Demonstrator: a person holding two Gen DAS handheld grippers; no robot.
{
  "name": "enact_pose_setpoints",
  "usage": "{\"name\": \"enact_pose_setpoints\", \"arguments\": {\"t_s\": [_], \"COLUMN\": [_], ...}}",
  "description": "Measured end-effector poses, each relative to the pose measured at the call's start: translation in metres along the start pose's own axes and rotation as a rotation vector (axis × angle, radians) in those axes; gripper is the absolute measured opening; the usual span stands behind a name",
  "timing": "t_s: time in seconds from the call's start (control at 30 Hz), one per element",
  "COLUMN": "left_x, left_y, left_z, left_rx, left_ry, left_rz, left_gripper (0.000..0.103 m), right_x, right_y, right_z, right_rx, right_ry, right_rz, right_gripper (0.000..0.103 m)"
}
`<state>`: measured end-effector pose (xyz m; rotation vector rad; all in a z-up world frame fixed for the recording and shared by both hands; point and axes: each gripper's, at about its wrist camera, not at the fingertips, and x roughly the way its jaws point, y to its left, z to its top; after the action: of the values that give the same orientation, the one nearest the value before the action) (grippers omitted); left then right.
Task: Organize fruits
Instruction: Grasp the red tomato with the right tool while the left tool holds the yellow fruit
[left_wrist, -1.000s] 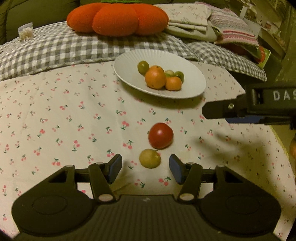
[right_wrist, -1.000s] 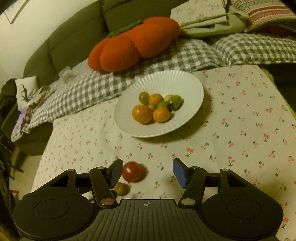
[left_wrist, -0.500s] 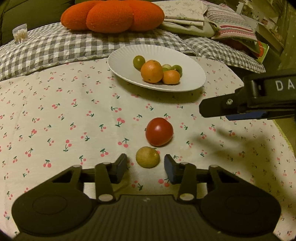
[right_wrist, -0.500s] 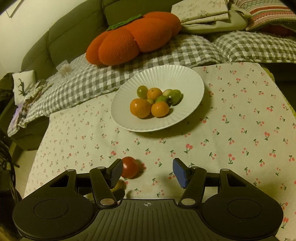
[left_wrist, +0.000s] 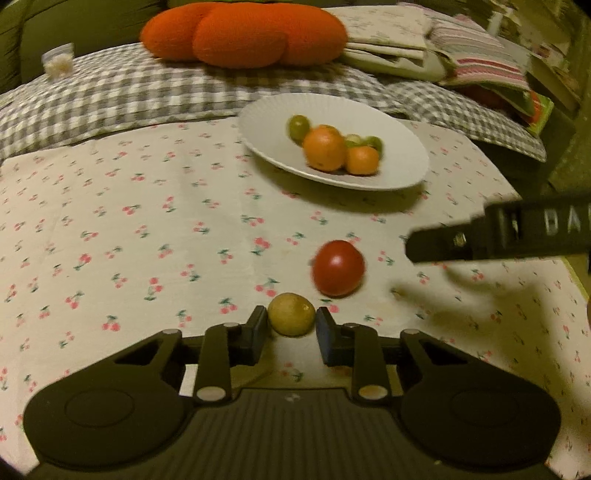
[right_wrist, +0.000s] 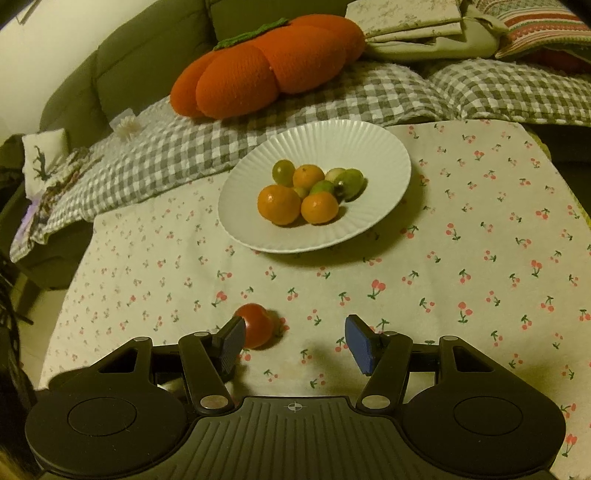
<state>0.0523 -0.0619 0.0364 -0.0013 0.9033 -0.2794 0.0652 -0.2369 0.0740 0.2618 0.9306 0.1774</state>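
Note:
A small yellow-green fruit (left_wrist: 291, 314) sits between the pads of my left gripper (left_wrist: 291, 326), which has closed in on both sides of it. A red tomato (left_wrist: 338, 268) lies on the cherry-print cloth just beyond it, to the right. A white ribbed plate (left_wrist: 402, 162) farther back holds oranges and small green fruits. My right gripper (right_wrist: 295, 345) is open and empty above the cloth, its left pad next to the tomato (right_wrist: 256, 325). The plate (right_wrist: 384, 147) with its fruits is ahead of it. The right gripper's side shows in the left wrist view (left_wrist: 498, 236).
An orange pumpkin cushion (right_wrist: 266, 66) lies on a grey checked blanket (right_wrist: 159, 147) behind the table. Folded cloths and a striped pillow (left_wrist: 476, 66) lie at the back right. The table's left edge drops off to the floor (right_wrist: 37, 317).
My left gripper moved forward around the yellow-green fruit and its jaws narrowed onto it. My right gripper drifted slightly, staying open.

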Motion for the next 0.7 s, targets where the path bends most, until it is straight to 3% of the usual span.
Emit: {"name": "enact_pose_setpoints", "arguments": {"t_s": [0.27,0.7], "left_x": [-0.005,-0.006], "left_y": [0.037,0.053], "left_z": [0.008,0.009], "left_rx": [-0.139,-0.199], "left_ry": [-0.002,0.019], "left_rz": [0.114,0.139], "left_gripper": [0.027,0.027], "right_x": [0.018,0.049], "right_y": [0.012,0.035], "right_z": [-0.010,-0.020], "right_rx": [-0.058,-0.162], "right_ry": [0.039,0.047], "right_rz": [-0.007,0.002], "right_gripper": [0.061,0.061]}}
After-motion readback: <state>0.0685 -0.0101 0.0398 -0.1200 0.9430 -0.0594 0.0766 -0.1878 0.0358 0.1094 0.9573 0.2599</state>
